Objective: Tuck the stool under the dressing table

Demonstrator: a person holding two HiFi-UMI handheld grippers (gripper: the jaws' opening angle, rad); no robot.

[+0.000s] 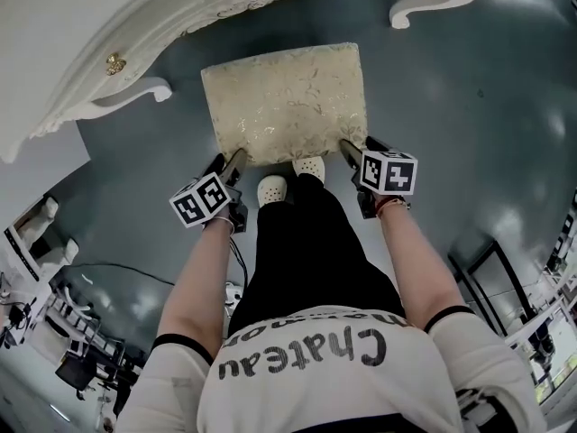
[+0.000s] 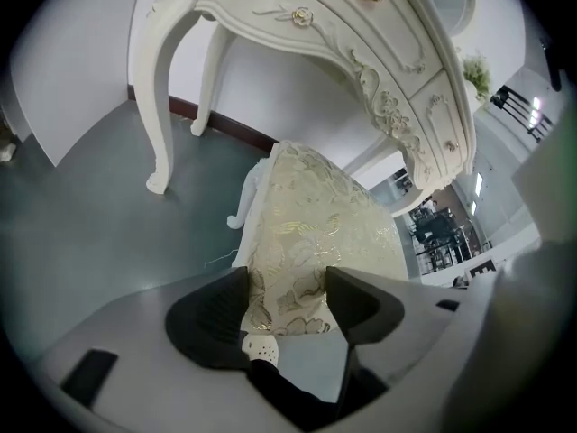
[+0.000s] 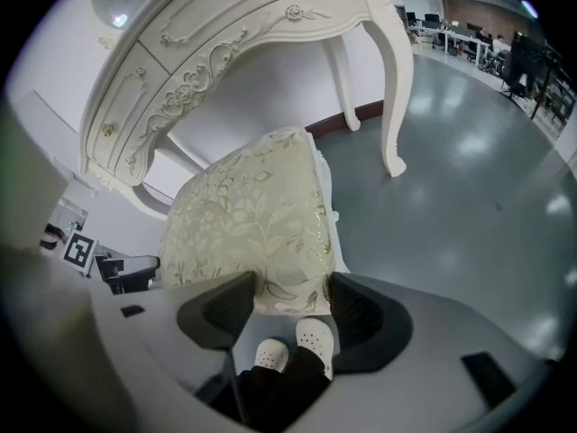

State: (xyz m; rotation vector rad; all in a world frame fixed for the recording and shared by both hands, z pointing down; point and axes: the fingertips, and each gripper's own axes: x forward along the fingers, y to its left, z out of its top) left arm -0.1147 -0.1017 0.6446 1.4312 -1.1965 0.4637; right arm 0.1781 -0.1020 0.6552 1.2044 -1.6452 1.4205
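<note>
Nearest: the person stands facing the stool, both arms out front, white shoes (image 1: 270, 189) on the grey floor (image 1: 469, 106) just short of the seat's near edge. Each hand holds a claw w/ a marker cube (image 1: 200, 199) on top.

The left claw (image 1: 234, 159) is at the stool's (image 1: 287, 102) near left corner. From its own view the left claw (image 2: 287, 282) has both dark jaws pressed against the cream-and-gold fabric of the stool (image 2: 315, 224), i.e. clamped on the cushion edge, a shoe tip showing below.

The right claw (image 1: 353, 152) is at the near right corner. Same story there: the right claw (image 3: 290, 296) has the cushion edge of the stool (image 3: 252, 215) filling the gap btw its jaws, gripped from both sides, two shoes visible underneath.

Stool itself: upright on the floor, rectangular seat, white legs just showing at the far end, lined up w/ the knee gap.

Beyond it: the white carved dressing table (image 1: 135, 25), curved front w/ gold knobs, one curved leg either side of the stool. Most of the seat is out in the open; its far edge is close to the table's front rim, but I can't tell if it's under yet.

Furthest: white wall w/ dark skirting behind the dressing table (image 2: 343, 25), and office desks way off past the dressing table (image 3: 225, 52).
</note>
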